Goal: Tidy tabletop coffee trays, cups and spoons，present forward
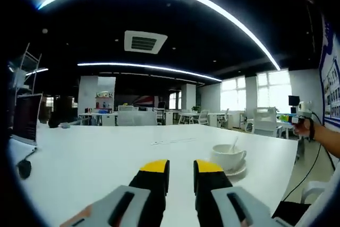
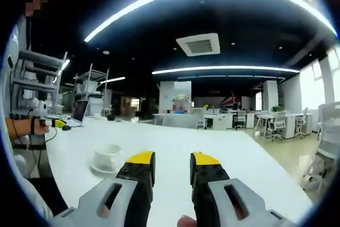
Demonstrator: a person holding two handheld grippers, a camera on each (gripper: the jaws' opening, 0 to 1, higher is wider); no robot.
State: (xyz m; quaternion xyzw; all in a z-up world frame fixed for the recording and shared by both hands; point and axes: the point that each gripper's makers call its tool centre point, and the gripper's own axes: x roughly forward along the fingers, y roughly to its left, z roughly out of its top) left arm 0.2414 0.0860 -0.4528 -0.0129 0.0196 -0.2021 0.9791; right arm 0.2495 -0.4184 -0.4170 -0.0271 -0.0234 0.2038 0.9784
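Observation:
A white coffee cup [image 1: 229,155] with a spoon [image 1: 234,144] standing in it sits on a white saucer [image 1: 237,171], on the white table [image 1: 106,152] just right of my left gripper [image 1: 181,169]. That gripper's yellow-tipped jaws stand a narrow gap apart, with nothing between them. In the right gripper view the cup [image 2: 107,156] on its saucer [image 2: 101,169] lies left of my right gripper [image 2: 172,166], whose jaws are apart and hold nothing. Both grippers hover above the tabletop, clear of the cup.
A laptop [image 1: 26,118] stands at the table's left edge with a mouse [image 1: 24,168] near it. A person's hand [image 1: 304,126] holds a small device off the table's right side. Office desks and chairs [image 2: 276,123] fill the background.

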